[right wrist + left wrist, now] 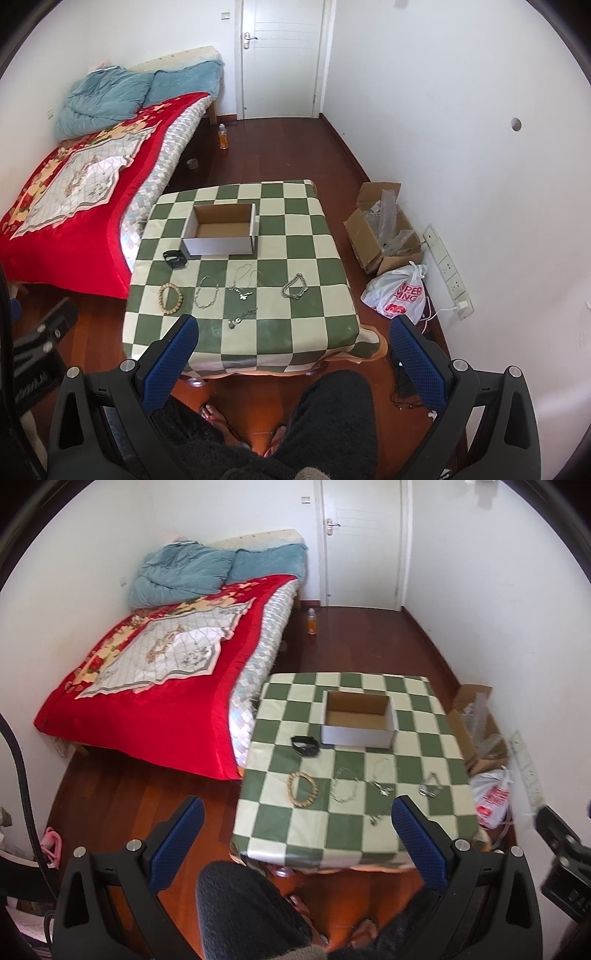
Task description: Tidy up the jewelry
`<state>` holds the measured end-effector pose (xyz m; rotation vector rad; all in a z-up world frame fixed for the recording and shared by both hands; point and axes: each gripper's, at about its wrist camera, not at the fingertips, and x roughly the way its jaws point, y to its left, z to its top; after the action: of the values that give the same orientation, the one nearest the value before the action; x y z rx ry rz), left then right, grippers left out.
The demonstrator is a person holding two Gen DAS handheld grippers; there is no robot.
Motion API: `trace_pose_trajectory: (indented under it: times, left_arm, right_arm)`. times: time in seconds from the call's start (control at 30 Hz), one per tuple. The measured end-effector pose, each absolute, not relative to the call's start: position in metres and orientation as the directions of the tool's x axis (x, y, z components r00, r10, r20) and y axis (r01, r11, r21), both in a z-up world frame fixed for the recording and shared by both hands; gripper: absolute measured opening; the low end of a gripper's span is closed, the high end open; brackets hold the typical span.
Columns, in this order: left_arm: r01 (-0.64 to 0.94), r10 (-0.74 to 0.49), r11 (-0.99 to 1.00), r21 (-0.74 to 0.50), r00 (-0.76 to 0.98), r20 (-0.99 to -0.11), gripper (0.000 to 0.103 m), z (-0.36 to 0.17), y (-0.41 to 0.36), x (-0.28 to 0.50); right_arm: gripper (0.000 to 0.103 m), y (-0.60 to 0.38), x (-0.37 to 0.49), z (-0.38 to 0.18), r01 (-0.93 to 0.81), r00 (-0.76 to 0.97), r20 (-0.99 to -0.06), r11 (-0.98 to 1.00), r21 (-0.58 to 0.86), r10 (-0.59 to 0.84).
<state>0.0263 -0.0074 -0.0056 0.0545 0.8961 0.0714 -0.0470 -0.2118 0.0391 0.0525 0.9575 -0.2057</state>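
Hovering above the near edge of a small table (332,258) draped in a green-and-cream checkered cloth, both grippers are spread wide and hold nothing. The left gripper (297,821) and right gripper (293,339) carry blue, dimpled rubber pads (171,363) on black frames.

All the jewelry lies on the cloth well ahead of the fingertips. A row runs across the middle: a wooden bead bracelet (170,298) at the left, a thin silvery chain (207,292) beside it, a fine necklace with a cross pendant (243,286), and a chunky metal link bracelet (294,286) to the right. A small silvery piece (240,318) lies nearest the grippers. Behind the row, a black watch-like band (175,258) rests just beside an open white cardboard box (221,229) with a bare brown interior.

A person's dark fuzzy trouser legs (332,413) show below.
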Motion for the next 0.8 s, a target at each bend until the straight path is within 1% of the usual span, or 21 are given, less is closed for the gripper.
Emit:
trace_pose_trajectory:
  times: [0.2, 0.4, 0.63, 0.8]
  left_arm:
    - [-0.034, 0.131, 0.99, 0.136, 0.568, -0.812, 0.103, -0.053, -0.01, 0.068]
    - [-0.047, 0.172, 0.984, 0.17, 0.479, -0.861, 0.103, -0.105, -0.025, 0.111]
    - [-0.087, 0.254, 0.967, 0.239, 0.407, -0.877, 0.103, -0.153, -0.028, 0.156]
    - [-0.085, 0.259, 0.966, 0.244, 0.339, -0.904, 0.103, -0.198, -0.02, 0.188]
  right_arm:
    - [0.103, -0.222, -0.016, 0.004, 0.235, 0.522, -0.832, 0.969, -0.073, -0.19]
    - [0.103, -0.24, 0.035, -0.06, 0.253, 0.454, -0.865, 0.962, -0.107, -0.216]
    - [0.103, -0.252, 0.097, -0.139, 0.193, 0.366, -0.923, 0.98, -0.054, -0.123]
    - [0.103, -0.244, 0.131, -0.195, 0.152, 0.29, -0.954, 0.988, -0.032, -0.076]
